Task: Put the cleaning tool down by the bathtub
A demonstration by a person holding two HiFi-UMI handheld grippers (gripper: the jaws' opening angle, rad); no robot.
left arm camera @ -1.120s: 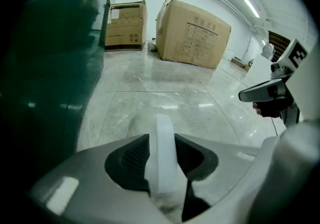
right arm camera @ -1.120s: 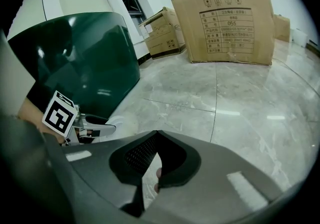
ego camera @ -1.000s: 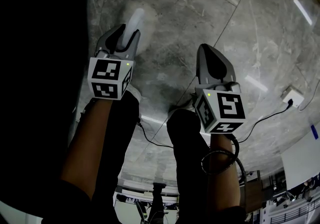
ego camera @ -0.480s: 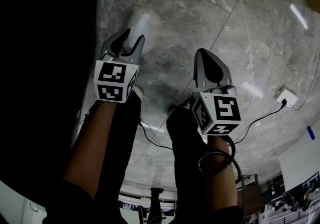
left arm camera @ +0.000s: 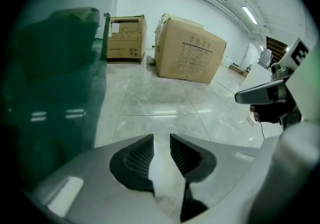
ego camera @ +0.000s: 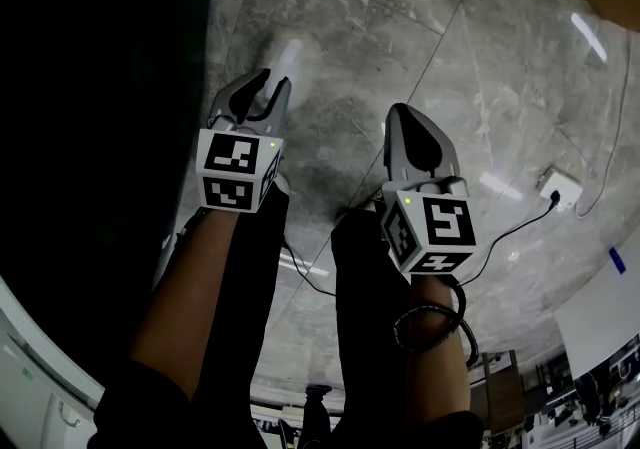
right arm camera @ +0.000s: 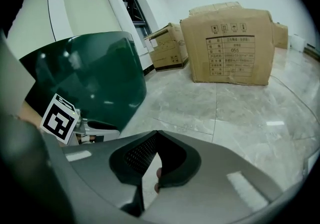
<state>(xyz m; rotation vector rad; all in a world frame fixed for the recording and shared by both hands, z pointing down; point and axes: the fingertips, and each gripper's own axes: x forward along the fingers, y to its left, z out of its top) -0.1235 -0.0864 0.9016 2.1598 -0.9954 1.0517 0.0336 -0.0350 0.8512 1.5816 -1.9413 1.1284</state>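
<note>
Left gripper clamped on the white cleaning tool, upper centre of the head view, above the floor. Right gripper shut, empty. Dark green bathtub fills the left. Lower the tool slowly beside the tub wall; let go only once it rests.

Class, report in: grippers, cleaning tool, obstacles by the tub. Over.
Left gripper shut on white cleaning tool. Right gripper shut, empty. Green bathtub close left; socket box on floor, far right.
</note>
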